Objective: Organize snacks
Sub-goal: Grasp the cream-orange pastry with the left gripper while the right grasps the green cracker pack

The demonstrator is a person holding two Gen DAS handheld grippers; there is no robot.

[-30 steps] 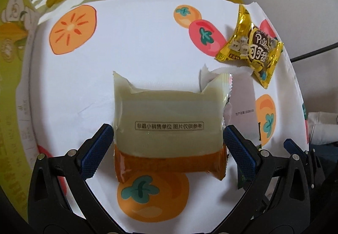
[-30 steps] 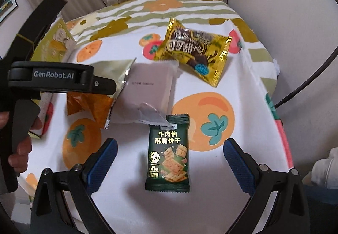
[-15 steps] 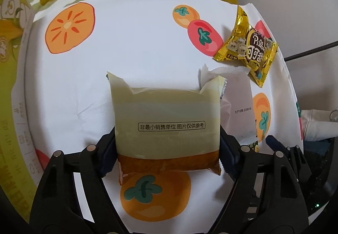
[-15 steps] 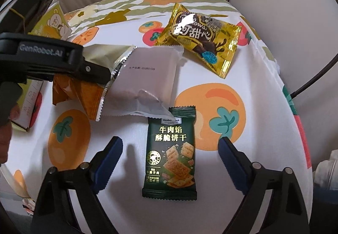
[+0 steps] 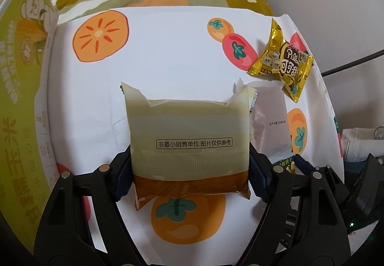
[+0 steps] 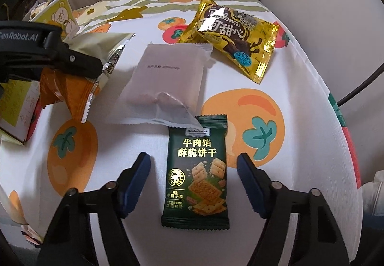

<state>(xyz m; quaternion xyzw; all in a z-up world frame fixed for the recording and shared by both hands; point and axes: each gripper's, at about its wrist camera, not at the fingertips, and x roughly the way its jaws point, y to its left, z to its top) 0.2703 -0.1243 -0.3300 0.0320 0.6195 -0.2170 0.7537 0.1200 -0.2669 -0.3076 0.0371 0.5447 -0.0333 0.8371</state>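
My left gripper [image 5: 189, 177] is shut on a pale green and orange snack packet [image 5: 189, 141] and holds it lifted off the table; the packet [image 6: 79, 78] and the left gripper body show at the left of the right wrist view. My right gripper [image 6: 193, 170] is open, its blue pads on either side of a dark green cracker packet [image 6: 198, 172] lying flat, not touching it. A white packet [image 6: 165, 88] lies behind it. A gold chocolate snack bag [image 6: 232, 35] lies farther back; it also shows in the left wrist view [image 5: 282, 64].
A round table with a persimmon-print cloth [image 6: 261, 126] holds everything. A tall yellow-green snack box [image 5: 21, 88] stands at the left edge, also in the right wrist view [image 6: 60, 16]. A curtain and a wall are behind. A black cable [image 6: 360, 85] hangs at the right.
My left gripper closed on the green and orange packet and lifted it. My right gripper moved forward and narrowed around the dark green cracker packet.
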